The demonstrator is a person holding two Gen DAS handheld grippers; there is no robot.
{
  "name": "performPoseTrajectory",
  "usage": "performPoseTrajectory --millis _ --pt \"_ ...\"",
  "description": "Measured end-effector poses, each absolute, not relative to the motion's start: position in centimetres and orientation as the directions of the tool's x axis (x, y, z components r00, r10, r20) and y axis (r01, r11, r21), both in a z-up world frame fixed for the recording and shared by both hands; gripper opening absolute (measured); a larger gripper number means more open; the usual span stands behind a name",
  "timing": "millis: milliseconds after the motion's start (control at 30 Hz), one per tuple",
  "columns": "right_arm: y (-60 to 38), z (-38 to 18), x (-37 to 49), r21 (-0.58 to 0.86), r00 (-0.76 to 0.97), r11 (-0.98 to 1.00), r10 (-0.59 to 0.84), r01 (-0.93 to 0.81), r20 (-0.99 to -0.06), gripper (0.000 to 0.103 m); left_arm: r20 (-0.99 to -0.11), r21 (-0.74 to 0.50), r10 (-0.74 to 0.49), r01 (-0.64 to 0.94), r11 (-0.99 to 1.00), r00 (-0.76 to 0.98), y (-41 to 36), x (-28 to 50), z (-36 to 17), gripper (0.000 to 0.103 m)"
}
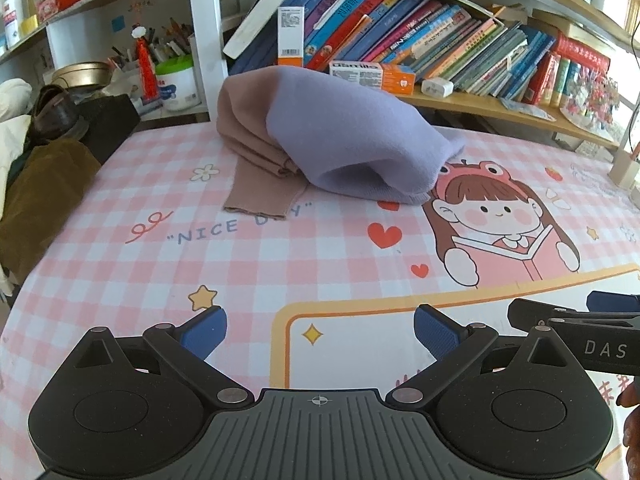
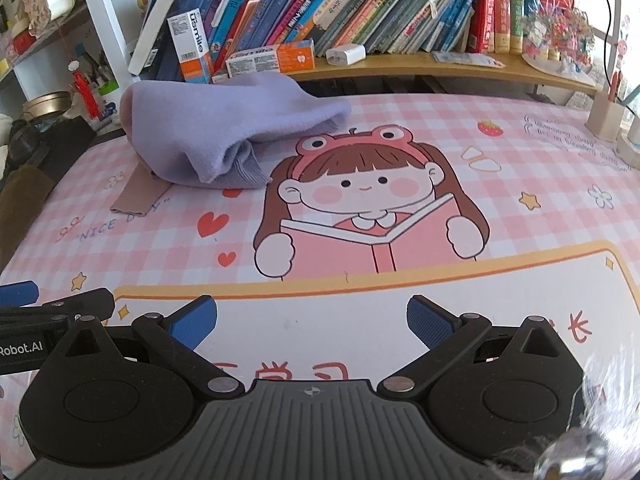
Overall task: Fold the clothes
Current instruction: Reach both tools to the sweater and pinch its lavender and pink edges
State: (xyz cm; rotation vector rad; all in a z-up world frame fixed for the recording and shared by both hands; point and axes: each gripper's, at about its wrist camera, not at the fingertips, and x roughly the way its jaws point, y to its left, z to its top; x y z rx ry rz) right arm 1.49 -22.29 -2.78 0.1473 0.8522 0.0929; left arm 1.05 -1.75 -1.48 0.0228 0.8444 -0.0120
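Observation:
A lilac knit garment (image 1: 352, 140) lies bunched at the far side of the table, draped over a dusty-pink garment (image 1: 256, 176) whose ribbed end reaches toward me. Both also show in the right wrist view: the lilac garment (image 2: 224, 128) and the pink garment (image 2: 138, 196). My left gripper (image 1: 320, 332) is open and empty, low over the near part of the table, well short of the clothes. My right gripper (image 2: 312, 322) is open and empty, beside the left one (image 2: 60, 312) and to its right.
A pink checked cartoon mat (image 1: 280, 248) covers the table. A shelf of books (image 1: 440, 40) and boxes stands behind the clothes. A brown garment (image 1: 40, 192), a shoe (image 1: 52, 112) and jars sit at the left edge. A wooden holder (image 2: 604, 116) stands far right.

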Motion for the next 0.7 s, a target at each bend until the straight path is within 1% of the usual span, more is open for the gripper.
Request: performPoseTrajectory --millis 300,500,700 --pt "-24.4 -4.0 1.3 0.19 0.632 0.982 0.136 0.018 -0.763 0.102 -0.717 0.094 0.027 0.058 0.994 0.697 -3.8 2.5 -1.3 0.101" --pt "-27.2 -4.3 1.7 0.224 0.631 0.971 0.124 0.08 -0.766 0.102 -0.674 0.163 0.062 0.066 0.984 0.736 -6.5 5.0 -1.0 0.101" --pt "-29.9 -4.0 2.4 0.252 0.646 0.96 0.117 0.121 -0.754 0.102 -0.626 0.207 0.075 0.073 0.976 0.777 -9.2 8.1 -0.9 0.101"
